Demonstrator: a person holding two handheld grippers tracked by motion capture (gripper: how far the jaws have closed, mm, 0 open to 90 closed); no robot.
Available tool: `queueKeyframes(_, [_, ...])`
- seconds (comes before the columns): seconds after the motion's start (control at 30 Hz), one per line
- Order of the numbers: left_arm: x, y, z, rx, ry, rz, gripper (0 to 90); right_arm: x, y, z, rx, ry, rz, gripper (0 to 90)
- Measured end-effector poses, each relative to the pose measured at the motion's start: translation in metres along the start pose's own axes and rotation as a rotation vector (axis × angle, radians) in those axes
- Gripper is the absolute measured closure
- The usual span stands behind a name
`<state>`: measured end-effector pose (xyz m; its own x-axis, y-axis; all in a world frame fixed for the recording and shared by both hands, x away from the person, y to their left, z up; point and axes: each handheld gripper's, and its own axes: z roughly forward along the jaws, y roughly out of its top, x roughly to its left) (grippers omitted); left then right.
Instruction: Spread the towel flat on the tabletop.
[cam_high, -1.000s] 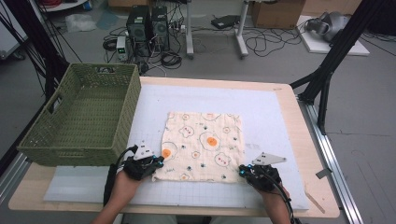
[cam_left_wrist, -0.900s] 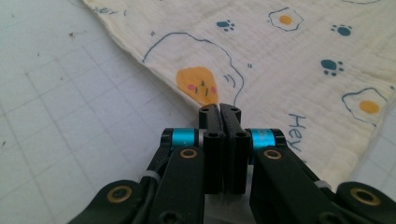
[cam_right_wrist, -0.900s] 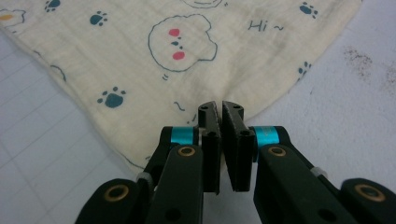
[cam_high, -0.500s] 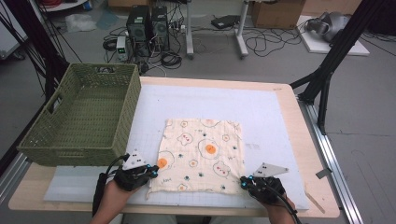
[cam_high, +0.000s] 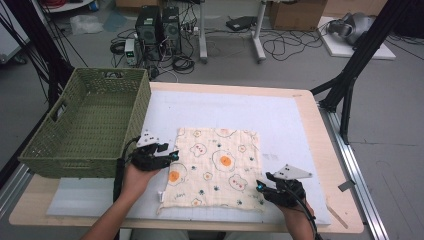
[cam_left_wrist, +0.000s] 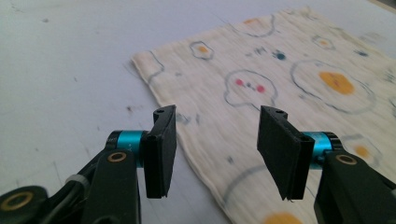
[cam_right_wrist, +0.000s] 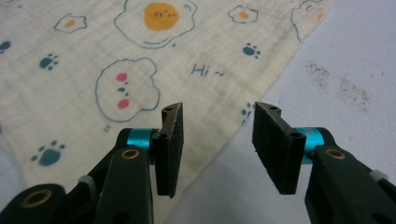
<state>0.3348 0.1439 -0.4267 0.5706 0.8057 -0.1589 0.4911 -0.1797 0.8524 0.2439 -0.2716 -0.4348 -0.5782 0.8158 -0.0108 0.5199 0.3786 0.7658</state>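
Both claws just opened — nothing between pads now; cloth released, lying flat on white mat, pulled nearer table's front edge than a second ago. Left gripper shifted up along cloth's left edge, jaws apart, astride that edge. Right gripper at front right corner, jaws apart, corner just ahead. Cloth lies between claws, roughly square — left claw nearer mid-edge, right nearer corner. Green basket beyond left hand, apart from cloth.

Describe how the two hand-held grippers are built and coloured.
Both the left gripper and right gripper have flat black jaws on black arms, with turquoise collars and brass-coloured pivot rings. Each carries a grey three-cornered plate on top and trails a black cable.
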Motion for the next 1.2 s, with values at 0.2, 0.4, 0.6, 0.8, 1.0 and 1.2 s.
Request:
queueKeyframes(0.2, [0.016,0.012,0.020,-0.041,0.038,-0.058,48.6,-0.008,0.007,0.009,-0.013,-0.019,0.021,49.6])
queueKeyframes(0.4, [0.021,0.017,0.053,0.035,0.032,-0.056,49.9,-0.013,0.010,0.015,-0.025,-0.021,0.030,48.9])
queueKeyframes(0.6, [0.013,0.014,0.068,0.083,0.046,-0.002,53.8,-0.015,0.009,0.016,-0.028,-0.025,0.034,48.9])
queueKeyframes(0.8, [0.003,0.015,0.070,0.130,0.085,0.120,85.9,-0.017,0.009,0.016,-0.036,-0.029,0.039,48.5])
queueKeyframes(1.0, [0.013,0.015,0.062,0.133,0.115,0.090,75.0,-0.021,0.015,0.023,-0.043,-0.040,0.052,48.4])
queueKeyframes(1.2, [0.021,0.010,0.053,0.081,0.123,0.004,52.3,-0.027,0.030,0.048,-0.029,-0.048,0.101,48.6])
